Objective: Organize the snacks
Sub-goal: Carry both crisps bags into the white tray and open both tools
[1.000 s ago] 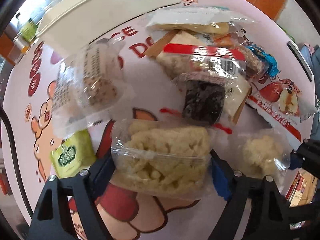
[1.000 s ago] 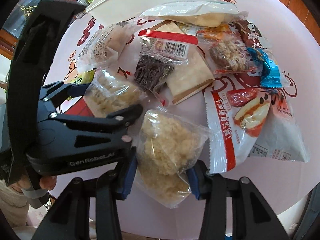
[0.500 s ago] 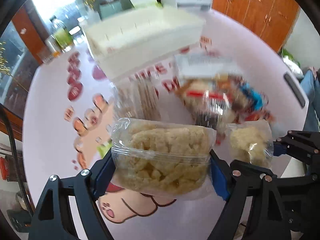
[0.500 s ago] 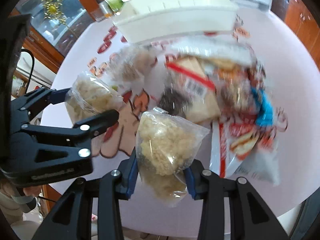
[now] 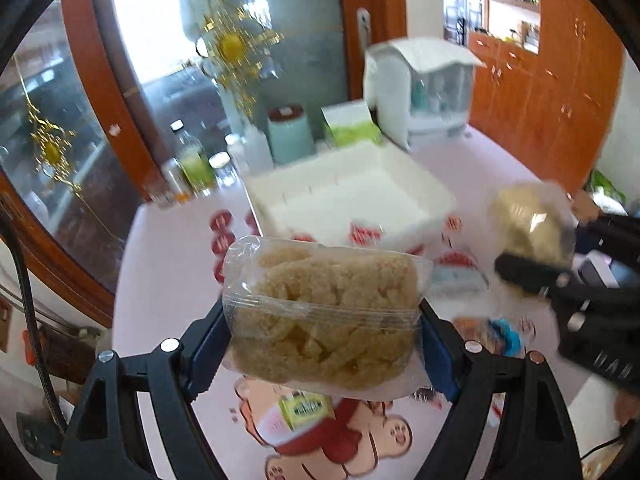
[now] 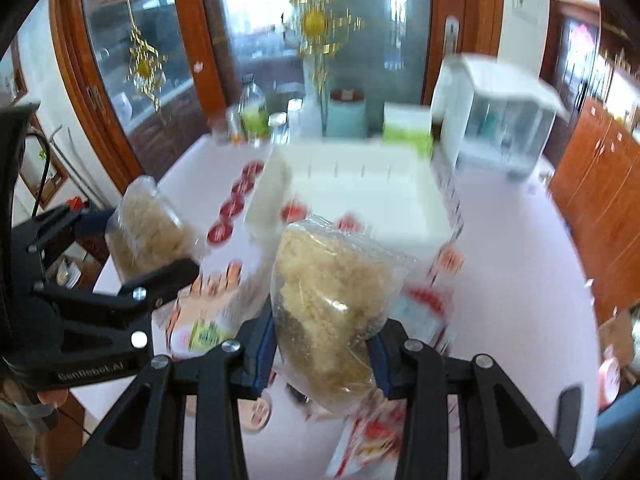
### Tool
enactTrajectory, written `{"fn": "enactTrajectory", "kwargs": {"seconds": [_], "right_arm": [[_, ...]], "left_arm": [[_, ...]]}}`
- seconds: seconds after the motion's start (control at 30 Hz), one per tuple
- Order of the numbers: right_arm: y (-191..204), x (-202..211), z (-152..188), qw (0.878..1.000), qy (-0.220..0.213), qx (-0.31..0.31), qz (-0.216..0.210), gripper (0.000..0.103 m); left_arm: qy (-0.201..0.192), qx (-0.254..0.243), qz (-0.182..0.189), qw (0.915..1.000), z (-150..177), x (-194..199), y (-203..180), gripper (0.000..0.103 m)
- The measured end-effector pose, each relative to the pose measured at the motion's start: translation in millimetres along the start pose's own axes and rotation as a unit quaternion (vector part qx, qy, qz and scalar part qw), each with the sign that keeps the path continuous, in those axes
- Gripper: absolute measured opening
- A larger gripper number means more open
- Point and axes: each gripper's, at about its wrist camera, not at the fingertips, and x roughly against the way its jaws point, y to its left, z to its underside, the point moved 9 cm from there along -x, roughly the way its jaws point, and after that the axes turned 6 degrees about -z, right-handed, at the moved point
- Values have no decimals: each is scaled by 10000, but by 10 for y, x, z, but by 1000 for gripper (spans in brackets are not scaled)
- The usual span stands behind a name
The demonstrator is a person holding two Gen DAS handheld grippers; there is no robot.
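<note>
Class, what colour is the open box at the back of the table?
White box, plain inside; clearest in the left wrist view.

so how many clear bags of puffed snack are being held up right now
2. One clear snack bag sits in the left gripper, the other bag in the right gripper. More could lie hidden below.

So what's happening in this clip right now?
A person holds two grippers, each shut on a snack. The left gripper clamps a clear bag of beige crispy pieces; the right gripper clamps a clear bag of pale crumbly snack. Both are held above the pink table, facing an open white rectangular box.
</note>
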Motion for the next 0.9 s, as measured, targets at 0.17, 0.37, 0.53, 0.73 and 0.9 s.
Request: {"fn": "enactTrajectory", "kwargs": {"seconds": [0.17,0.37,0.53,0.73,0.9], "right_arm": [[-112,205,-652,9984,-399,327,239,40],[-380,245,-1336,9971,-631,300,310,40],[-638,-3,-1706,9983,-581,4,105,40],[-893,-472,-1872,9989,-365,-290,-112,41],[-1022,-984,-1847,9992,-32,-340,-214,41]], "left_arm": [[-259,59,-312,9992,-482,77,99,83],[-362,350,-557,9972,-1068,-58,243,83],[-197,688,-549,9959,-1382,-389,301,83],[48,830,-562,9950,-1523,-931,186,83],[359,804,-638,9941,-1502,-1405,44,83]]}}
